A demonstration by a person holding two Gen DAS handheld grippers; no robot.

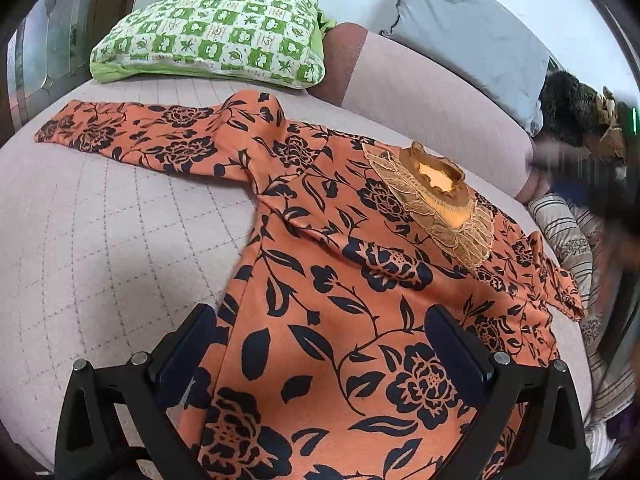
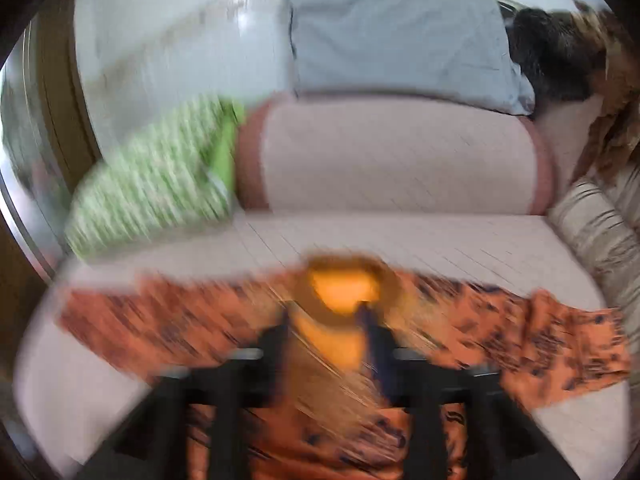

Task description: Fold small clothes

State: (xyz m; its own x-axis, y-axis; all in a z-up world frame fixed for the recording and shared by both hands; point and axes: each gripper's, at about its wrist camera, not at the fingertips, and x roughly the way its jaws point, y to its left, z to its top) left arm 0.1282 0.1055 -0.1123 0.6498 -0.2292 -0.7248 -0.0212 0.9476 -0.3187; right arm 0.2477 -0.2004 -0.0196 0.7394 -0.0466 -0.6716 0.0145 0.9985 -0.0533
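In the left wrist view, an orange top [image 1: 340,280] with a dark floral print lies spread on a quilted pinkish bed cover [image 1: 100,220]. One sleeve stretches out to the left, and the lace-trimmed neckline points toward the far right. The left gripper [image 1: 320,344] hangs low over the hem end of the top, its two black fingers standing wide apart with the fabric lying flat between them, the pads pressing on nothing. A green-and-white checked pillow [image 1: 212,36] rests at the far side of the bed, beside a rolled pinkish bolster [image 1: 420,92], with a grey pillow [image 1: 472,28] propped behind it.

The right wrist view is heavily smeared. The right gripper [image 2: 324,320] sits above the neckline of the top [image 2: 540,340], its fingers apart with the collar opening showing between them; whether they touch the cloth cannot be told. The green pillow [image 2: 160,184], bolster [image 2: 400,152] and grey pillow [image 2: 392,32] lie beyond.
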